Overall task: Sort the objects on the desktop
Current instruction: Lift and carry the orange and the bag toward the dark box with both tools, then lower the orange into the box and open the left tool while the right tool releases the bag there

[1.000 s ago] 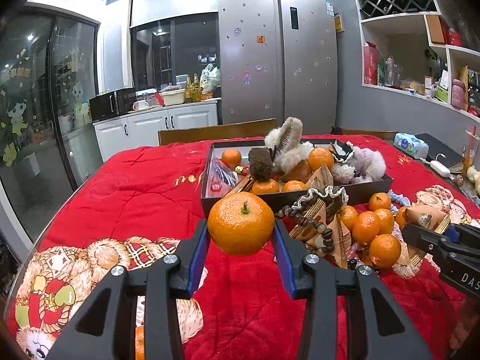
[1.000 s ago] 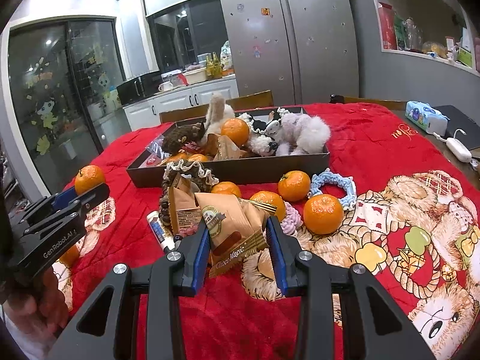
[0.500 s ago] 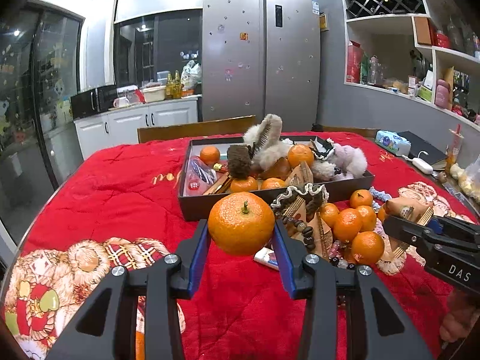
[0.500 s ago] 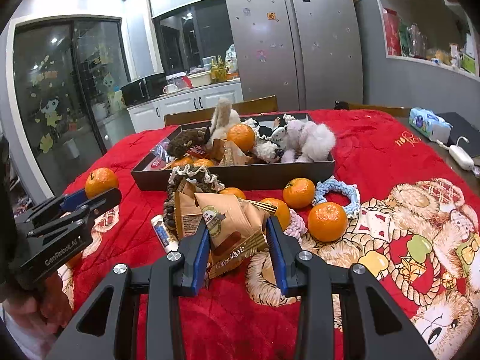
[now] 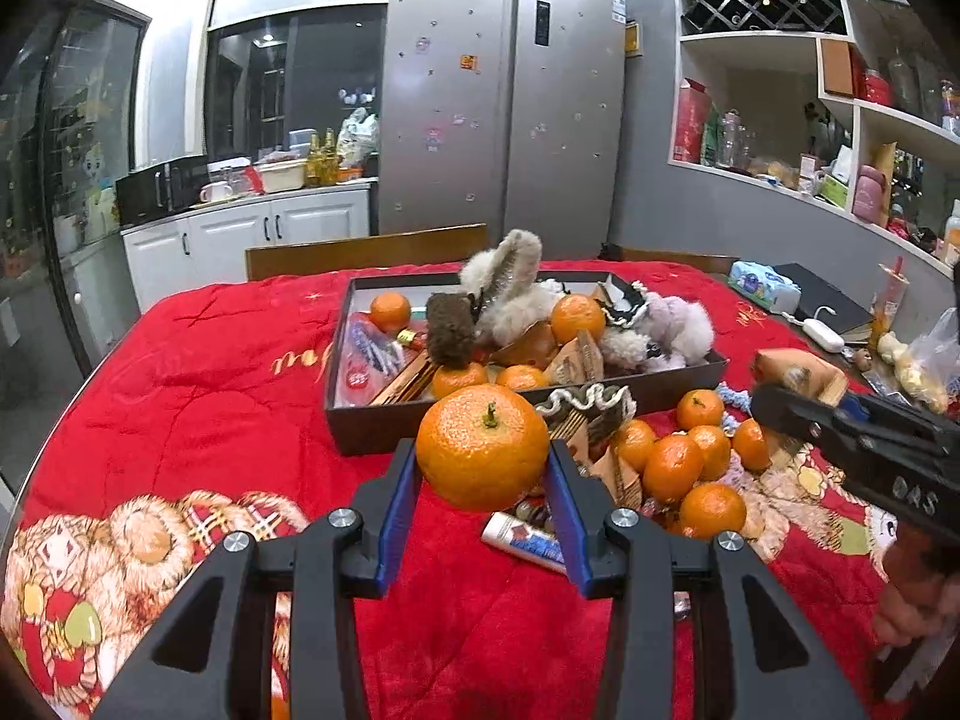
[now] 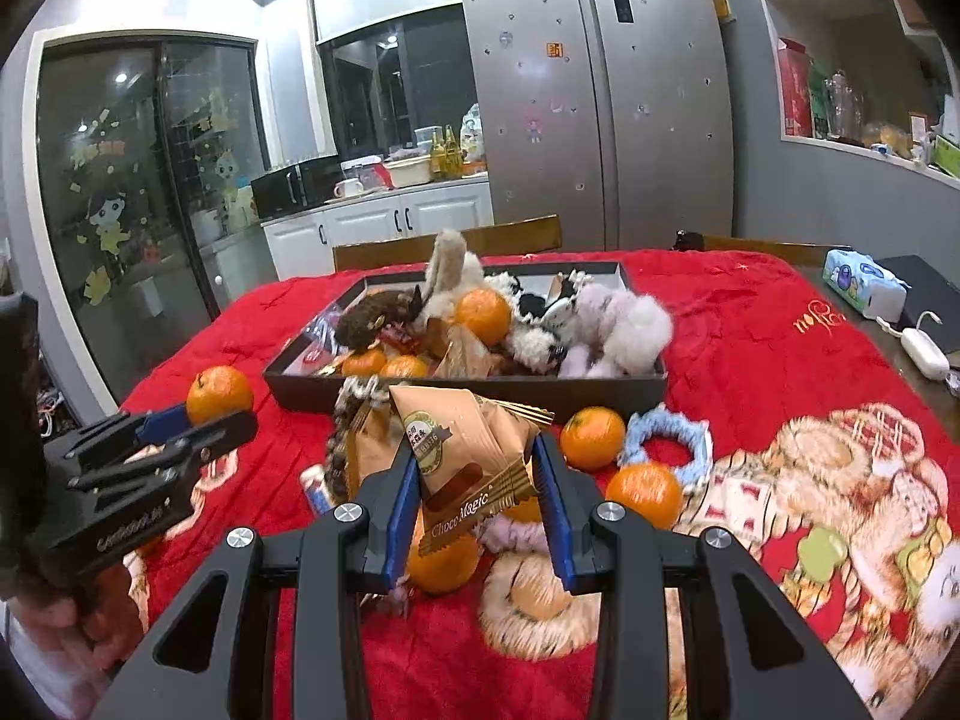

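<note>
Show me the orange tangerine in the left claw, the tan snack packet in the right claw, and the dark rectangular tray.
Orange tangerine (image 5: 483, 447), left wrist view, middle of peel.
Tan snack packet (image 6: 465, 450), right wrist view, front face.
Dark rectangular tray (image 6: 468, 391), right wrist view, near wall.

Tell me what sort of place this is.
Most likely a home kitchen and dining area: a steel double-door fridge, white counter cabinets bearing a microwave, and a dining table under a red cloth.

A round orange mandarin (image 5: 483, 447), green stem nub up, is clamped off the red cloth. A tan ChocoMagic snack packet (image 6: 465, 456) is pinched upright. Loose mandarins (image 5: 690, 462) cluster before the dark tray (image 5: 372, 429), itself heaped with plush toys, mandarins and packets.
</note>
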{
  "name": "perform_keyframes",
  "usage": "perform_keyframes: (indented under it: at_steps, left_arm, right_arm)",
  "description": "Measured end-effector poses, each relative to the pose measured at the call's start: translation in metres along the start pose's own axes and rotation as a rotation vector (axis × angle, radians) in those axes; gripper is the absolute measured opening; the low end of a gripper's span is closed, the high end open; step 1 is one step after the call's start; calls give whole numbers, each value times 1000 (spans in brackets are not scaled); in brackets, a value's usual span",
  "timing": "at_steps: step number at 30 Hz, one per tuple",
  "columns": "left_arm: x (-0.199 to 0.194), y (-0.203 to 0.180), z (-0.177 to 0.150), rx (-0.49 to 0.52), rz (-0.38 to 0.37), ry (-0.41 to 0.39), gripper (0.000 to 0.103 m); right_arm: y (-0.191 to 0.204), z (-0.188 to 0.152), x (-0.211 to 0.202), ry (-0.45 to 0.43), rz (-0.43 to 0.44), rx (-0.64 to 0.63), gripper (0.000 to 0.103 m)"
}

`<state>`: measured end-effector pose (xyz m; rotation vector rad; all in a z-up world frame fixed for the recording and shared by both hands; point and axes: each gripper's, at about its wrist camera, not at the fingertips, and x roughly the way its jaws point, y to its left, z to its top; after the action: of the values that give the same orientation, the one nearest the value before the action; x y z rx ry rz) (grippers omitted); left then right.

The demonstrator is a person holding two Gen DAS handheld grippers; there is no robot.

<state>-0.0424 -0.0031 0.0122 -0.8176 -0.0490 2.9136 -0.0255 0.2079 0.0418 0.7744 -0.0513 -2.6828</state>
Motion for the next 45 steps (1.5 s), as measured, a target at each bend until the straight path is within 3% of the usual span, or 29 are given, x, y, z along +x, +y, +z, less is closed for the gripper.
perform_keyframes:
  at_steps: [10,20,30,35,38,41,45]
  left_arm:
    - [37,22,33,-34,55,50,43]
    - [70,40,56,-153,6,114,43]
    - [104,-3,78,-56,-45,141,43]
    - [130,-1,86,-82,-3,174,43]
    - [138,-8,86,-30,49,152,43]
    - [142,-12,86,-3,15,139,43]
    - [154,-11,81,-28,-50,180,43]
  right_arm:
    - [-13,36,33,49,-1,-4,35]
    - [-25,57,66,81,-23,2,35]
    - [-42,65,96,120,-30,4,35]
    - [-50,65,107,120,-23,16,35]
    - [-54,64,115,131,-12,13,35]
    - [-58,62,125,140,-6,-2,35]
    - [-64,61,136,166,35,23,35]
